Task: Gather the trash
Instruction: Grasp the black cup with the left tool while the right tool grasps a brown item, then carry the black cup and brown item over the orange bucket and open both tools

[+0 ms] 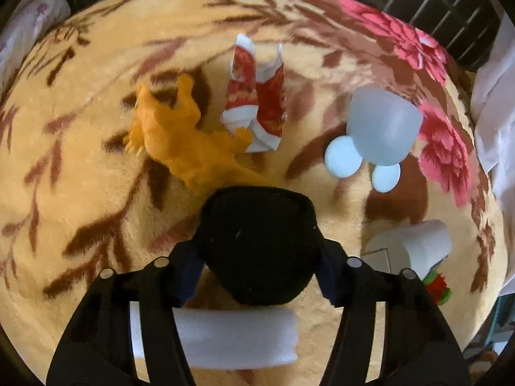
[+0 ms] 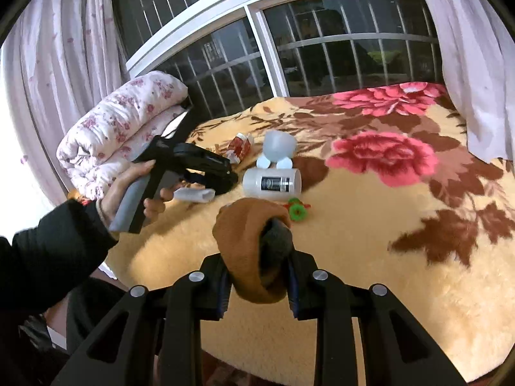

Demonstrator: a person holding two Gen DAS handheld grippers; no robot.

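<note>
On a flowered bed blanket [image 2: 370,241], the right tongs [image 2: 257,284] clamp a brown sock [image 2: 244,241] while the left tongs [image 1: 257,278], half-open, close round a black bundle [image 1: 257,241]; next, likely, the crumpled red wrapper [image 1: 257,96] beyond, needing wider tongs

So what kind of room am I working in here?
Most likely a bedroom: the work surface is a bed under a plush flowered blanket, a folded quilt lies at its edge, and a barred window with curtains stands behind.
</note>
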